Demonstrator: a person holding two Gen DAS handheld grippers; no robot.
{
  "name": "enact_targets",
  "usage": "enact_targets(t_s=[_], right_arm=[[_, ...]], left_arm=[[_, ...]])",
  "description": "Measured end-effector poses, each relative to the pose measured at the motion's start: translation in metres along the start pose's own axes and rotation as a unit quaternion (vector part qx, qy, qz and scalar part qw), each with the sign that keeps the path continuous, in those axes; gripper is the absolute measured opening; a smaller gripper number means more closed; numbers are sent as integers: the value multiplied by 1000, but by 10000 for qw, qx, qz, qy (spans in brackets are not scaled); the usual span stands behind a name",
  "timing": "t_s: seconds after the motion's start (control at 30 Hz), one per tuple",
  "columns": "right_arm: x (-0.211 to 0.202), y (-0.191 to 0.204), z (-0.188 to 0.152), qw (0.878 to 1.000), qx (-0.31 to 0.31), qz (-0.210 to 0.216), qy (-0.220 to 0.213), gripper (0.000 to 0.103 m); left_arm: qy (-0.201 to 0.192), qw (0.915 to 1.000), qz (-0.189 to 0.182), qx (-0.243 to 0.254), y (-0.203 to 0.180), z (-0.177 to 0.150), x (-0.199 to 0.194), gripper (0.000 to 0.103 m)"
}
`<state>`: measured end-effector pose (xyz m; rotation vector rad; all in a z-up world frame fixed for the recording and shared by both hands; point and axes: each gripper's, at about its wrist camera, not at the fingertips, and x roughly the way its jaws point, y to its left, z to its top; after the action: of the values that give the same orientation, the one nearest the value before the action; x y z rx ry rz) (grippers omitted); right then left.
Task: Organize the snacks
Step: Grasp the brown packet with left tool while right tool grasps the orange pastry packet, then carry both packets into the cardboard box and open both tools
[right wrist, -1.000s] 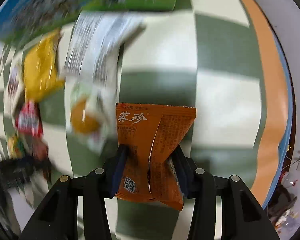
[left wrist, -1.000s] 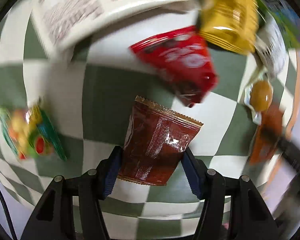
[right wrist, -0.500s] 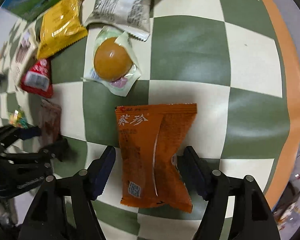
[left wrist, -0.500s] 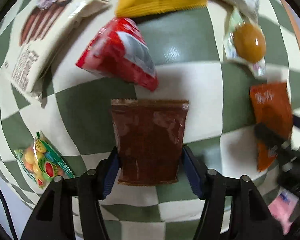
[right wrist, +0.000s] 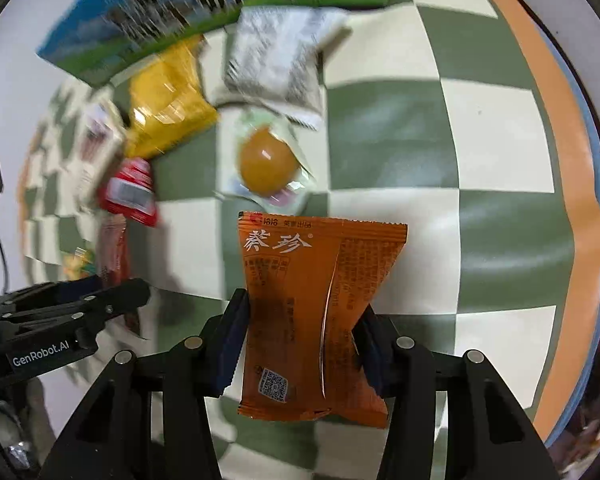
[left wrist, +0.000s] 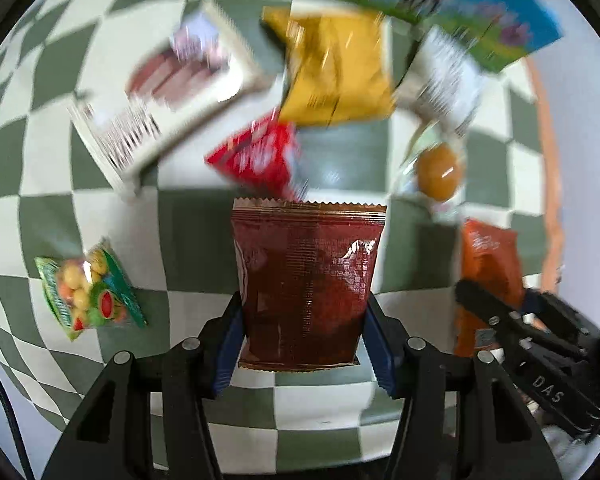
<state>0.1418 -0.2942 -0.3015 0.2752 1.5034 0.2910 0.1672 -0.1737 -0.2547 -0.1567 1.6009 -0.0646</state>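
The dark red packet (left wrist: 306,284) is clamped at both side edges by the left gripper (left wrist: 304,334) above the checkered cloth (left wrist: 196,236). The orange packet (right wrist: 320,300) is pinched at its waist by the right gripper (right wrist: 302,338). Beyond, a red pouch (left wrist: 260,156), yellow bag (left wrist: 336,76) and round orange sweet (right wrist: 268,166) are seen, blurred.

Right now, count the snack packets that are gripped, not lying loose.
2. The dark red packet is pinched in the left hand-held gripper; the orange packet is pinched in the right hand-held gripper. The rest lie on the checkered cloth.
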Motion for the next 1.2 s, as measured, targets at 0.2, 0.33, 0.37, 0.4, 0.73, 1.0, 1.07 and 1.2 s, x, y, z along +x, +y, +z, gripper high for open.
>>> enact_targets(t_s=[0.2, 0.33, 0.37, 0.4, 0.73, 1.0, 1.07, 1.2], right_arm=[[-76, 11, 45, 9964, -18, 578, -619, 53], [-132, 14, 102, 9903, -120, 762, -1156, 53], [-152, 12, 125, 9889, -152, 745, -1277, 53], [-163, 16, 147, 9871, -221, 676, -1432, 53], [-144, 23, 324, 9852, -522, -280, -1610, 53], [-91, 3, 396, 9899, -298, -499, -1296, 53], [-80, -2, 403, 9910, -261, -534, -1201, 53], [-66, -7, 402, 9917, -249, -679, -1059, 90]], left_arm=[[-688, 9961, -553, -31, -3, 25, -75, 52], [-1126, 9915, -655, -7, 33, 100, -128, 53], [-1196, 9909, -625, 4, 48, 123, -133, 53], [-1310, 9899, -536, 41, 46, 143, -143, 53], [-1149, 9929, 298, -80, 91, 297, -151, 53], [-683, 9947, 760, -104, 105, 361, -95, 53], [-595, 9952, 772, -119, 108, 367, -87, 53], [-638, 9957, 651, -166, 111, 368, -79, 70]])
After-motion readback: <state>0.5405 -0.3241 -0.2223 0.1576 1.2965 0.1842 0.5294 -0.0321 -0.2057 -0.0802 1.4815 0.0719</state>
